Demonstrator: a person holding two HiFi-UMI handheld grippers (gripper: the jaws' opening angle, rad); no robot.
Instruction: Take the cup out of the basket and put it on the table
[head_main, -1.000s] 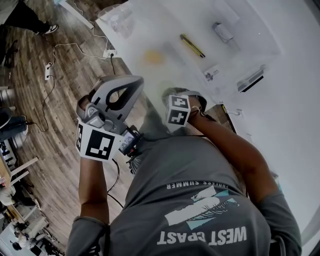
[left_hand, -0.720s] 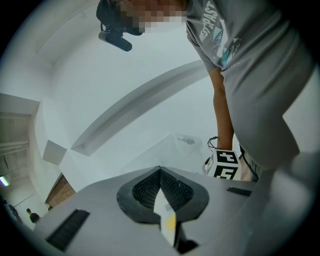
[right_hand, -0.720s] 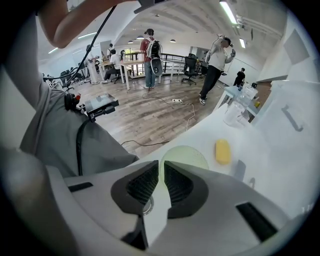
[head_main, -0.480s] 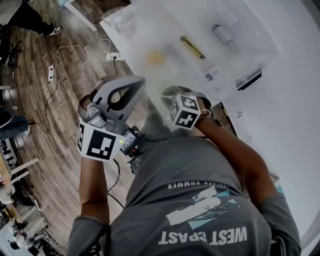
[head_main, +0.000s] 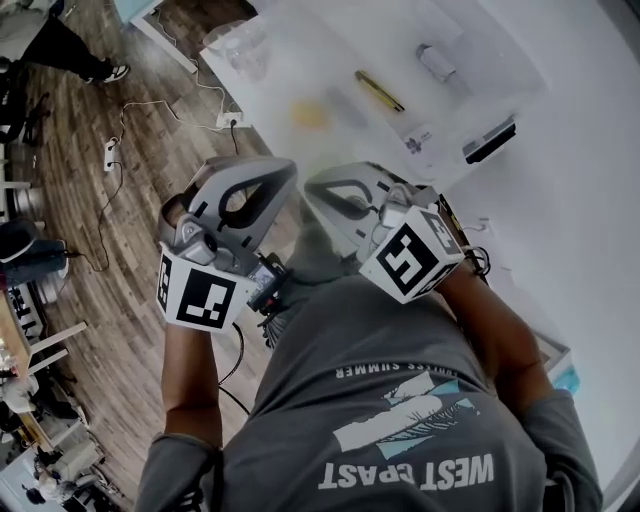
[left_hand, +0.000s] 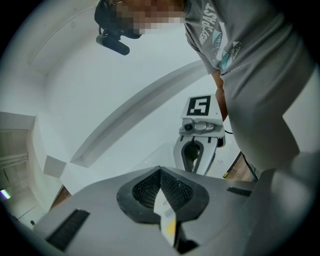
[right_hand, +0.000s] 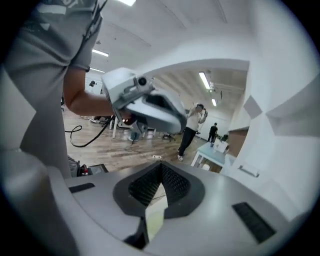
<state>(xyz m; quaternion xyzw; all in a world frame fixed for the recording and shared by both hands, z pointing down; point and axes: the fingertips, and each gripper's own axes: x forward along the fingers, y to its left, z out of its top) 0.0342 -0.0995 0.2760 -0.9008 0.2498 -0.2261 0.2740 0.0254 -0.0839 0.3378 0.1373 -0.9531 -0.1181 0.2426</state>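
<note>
I hold both grippers up close to my chest, over the near edge of the white table (head_main: 570, 210). My left gripper (head_main: 287, 170) is shut with nothing in it; in the left gripper view its tips (left_hand: 160, 170) meet. Just right of it, my right gripper (head_main: 315, 188) points the same way; its jaws (right_hand: 161, 165) have just been closing and now meet on nothing. Each gripper shows in the other's view: the right one (left_hand: 197, 145), the left one (right_hand: 145, 105). I cannot make out a cup or a basket for certain.
On the table lie a yellow pen (head_main: 381, 90), a white cylinder (head_main: 435, 62), a yellowish patch (head_main: 308, 113) and a black-and-white device (head_main: 490, 140). Cables and a power strip (head_main: 110, 152) lie on the wooden floor at left. A person (right_hand: 191, 125) stands further back.
My right gripper has come up towards the camera and tipped more level, so it now stands beside the left one. The left gripper has shifted only slightly.
</note>
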